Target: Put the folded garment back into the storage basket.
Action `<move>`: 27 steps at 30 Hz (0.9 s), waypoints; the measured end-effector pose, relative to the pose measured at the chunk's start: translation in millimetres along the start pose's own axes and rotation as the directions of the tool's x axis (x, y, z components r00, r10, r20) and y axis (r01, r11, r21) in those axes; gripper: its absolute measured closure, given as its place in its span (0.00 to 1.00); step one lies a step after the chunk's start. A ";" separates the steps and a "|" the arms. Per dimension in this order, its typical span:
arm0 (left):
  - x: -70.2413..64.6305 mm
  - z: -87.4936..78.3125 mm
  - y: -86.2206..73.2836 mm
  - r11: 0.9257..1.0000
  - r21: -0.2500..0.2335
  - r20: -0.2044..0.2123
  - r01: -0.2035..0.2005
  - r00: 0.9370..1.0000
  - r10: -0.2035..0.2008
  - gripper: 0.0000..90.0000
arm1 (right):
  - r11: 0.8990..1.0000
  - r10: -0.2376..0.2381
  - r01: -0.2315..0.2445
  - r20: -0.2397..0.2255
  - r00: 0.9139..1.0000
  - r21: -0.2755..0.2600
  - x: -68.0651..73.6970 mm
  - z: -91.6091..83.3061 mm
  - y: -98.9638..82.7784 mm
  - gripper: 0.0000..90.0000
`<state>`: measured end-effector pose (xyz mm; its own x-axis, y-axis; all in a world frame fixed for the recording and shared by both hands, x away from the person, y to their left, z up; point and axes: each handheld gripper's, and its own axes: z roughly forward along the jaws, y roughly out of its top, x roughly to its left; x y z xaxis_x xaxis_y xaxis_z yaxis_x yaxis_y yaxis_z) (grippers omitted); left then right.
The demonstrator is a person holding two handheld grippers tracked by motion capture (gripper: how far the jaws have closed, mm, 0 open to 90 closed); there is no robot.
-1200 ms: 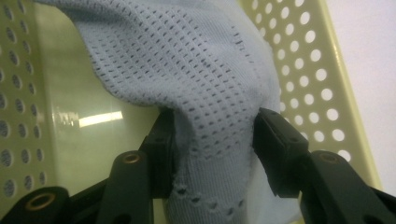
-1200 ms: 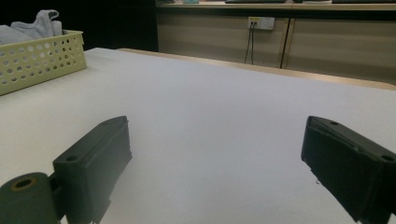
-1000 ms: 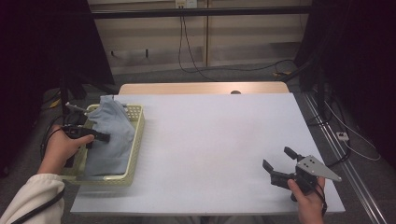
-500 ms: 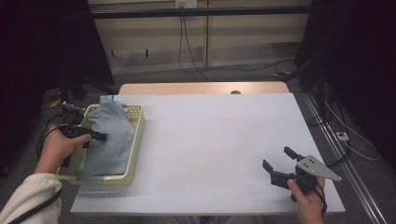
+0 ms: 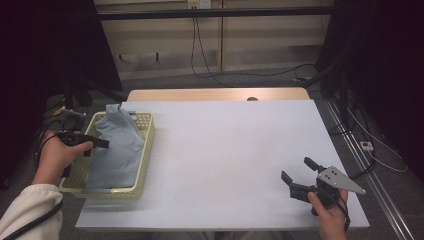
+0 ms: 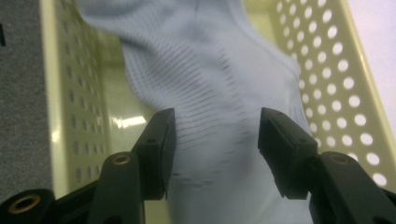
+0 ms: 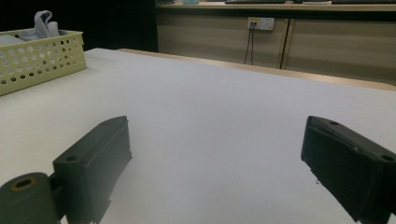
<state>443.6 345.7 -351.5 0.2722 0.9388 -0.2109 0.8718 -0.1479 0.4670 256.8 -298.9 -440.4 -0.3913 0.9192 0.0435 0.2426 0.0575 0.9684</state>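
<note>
A pale blue cloth (image 5: 120, 145) lies bunched in a yellow perforated basket (image 5: 149, 135) at the table's left edge. My left gripper (image 5: 97, 142) reaches over the basket's left rim, just above the cloth. In the left gripper view, the left gripper (image 6: 217, 121) has its jaws half apart, the ribbed cloth (image 6: 210, 70) lies close under and between them, and the basket wall (image 6: 336, 84) rises to the right. My right gripper (image 5: 297, 168) is open over the bare front right of the table; in its own view, the right gripper (image 7: 215, 135) has nothing between its jaws.
The white tabletop (image 5: 225, 150) stretches between the basket and my right hand. In the right gripper view the basket (image 7: 37, 56) and a tuft of cloth (image 7: 44, 21) stand far off to the left. A wooden strip (image 5: 215, 95) borders the far edge, and cables (image 5: 370, 150) lie on the floor to the right.
My left hand has drawn slightly to the left, its gripper still over the cloth in the basket. The right gripper has stayed where it was.
</note>
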 end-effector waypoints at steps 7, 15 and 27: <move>-2.8 9.1 2.1 0.999 -0.049 -0.010 -0.009 1.000 0.009 0.67 | 1.000 -0.001 0.001 -0.001 1.000 0.000 0.2 0.0 0.0 0.10; -11.4 32.2 7.6 0.994 -0.108 -0.012 -0.019 1.000 0.018 0.84 | 1.000 -0.001 0.001 -0.001 1.000 0.000 -0.4 0.0 -0.2 0.10; -12.8 71.9 4.1 0.994 -0.108 -0.032 -0.010 0.999 0.006 0.98 | 1.000 -0.003 0.003 -0.002 1.000 -0.001 -1.6 -0.9 -0.7 0.10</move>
<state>473.0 310.8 -408.6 0.2649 0.9472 -0.1807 0.8202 -0.1227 0.5588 256.5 -300.8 -440.9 -0.3939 0.9182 0.0408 0.2406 0.0602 0.9688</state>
